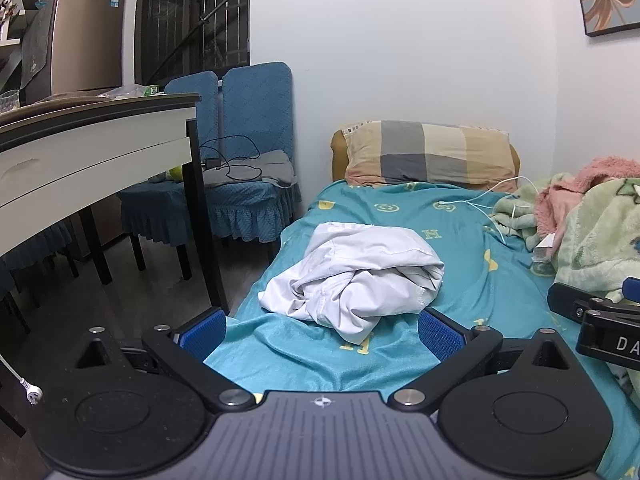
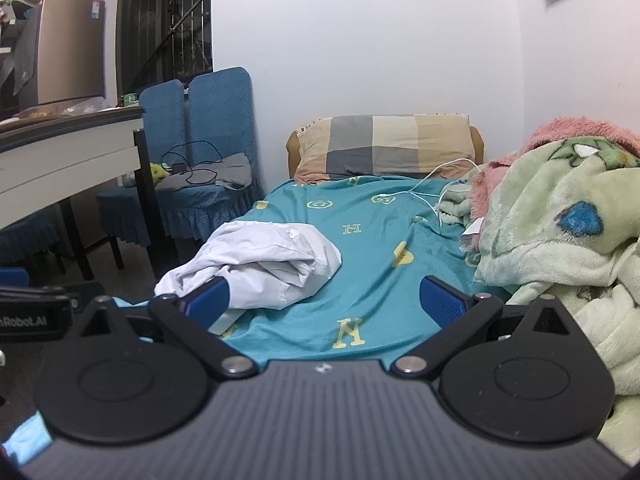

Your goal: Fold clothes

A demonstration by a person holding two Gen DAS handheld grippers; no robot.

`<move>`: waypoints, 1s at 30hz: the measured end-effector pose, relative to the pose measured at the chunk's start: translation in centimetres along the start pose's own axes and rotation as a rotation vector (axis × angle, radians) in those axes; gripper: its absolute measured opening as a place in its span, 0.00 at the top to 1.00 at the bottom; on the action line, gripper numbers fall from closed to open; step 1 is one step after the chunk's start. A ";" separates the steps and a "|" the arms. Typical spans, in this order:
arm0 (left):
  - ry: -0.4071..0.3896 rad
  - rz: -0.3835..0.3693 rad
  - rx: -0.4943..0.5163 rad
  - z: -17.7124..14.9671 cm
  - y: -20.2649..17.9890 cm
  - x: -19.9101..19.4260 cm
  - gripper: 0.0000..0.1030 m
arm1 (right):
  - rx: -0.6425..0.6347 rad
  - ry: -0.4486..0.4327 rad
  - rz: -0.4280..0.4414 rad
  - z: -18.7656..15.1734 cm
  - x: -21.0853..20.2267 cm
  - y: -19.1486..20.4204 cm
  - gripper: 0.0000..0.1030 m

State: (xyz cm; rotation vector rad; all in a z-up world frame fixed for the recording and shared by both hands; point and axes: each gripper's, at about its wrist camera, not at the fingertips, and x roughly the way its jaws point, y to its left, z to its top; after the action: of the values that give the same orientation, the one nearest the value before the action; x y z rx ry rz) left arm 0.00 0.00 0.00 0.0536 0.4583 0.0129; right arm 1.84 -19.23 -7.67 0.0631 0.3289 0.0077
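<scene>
Where the dark-legged table (image 1: 100, 140) and the blue-covered chairs (image 1: 248, 152) crowd the left edge, the bed's teal sheet (image 1: 460, 240) runs away toward a checked pillow (image 1: 428, 152), and the white garment (image 1: 352, 276) lies on it in a crumpled, rolled heap — not flat, not squared. The left gripper (image 1: 322, 328) hovers just short of the heap, jaws spread wide and holding nothing; the right gripper (image 2: 324, 300) is likewise wide apart and empty, its left pad near the cloth's edge. The garment looks thin, limp, smooth-woven, so a pinch could catch several layers at once, or the slick sheet beneath. Further right, a white cable (image 2: 432, 188) and fluffy fleece blankets (image 2: 560, 232) could snag a spreading sleeve.
</scene>
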 end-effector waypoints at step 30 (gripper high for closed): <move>-0.030 -0.029 -0.017 -0.8 0.5 0.4 0.00 | 0.060 -0.099 0.005 0.0 -1.2 -0.4 0.00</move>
State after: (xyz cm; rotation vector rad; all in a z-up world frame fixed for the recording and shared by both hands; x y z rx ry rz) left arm -0.04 0.56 -0.90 0.0301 0.4285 -0.0120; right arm 0.76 -19.65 -7.28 0.1233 0.2298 -0.0007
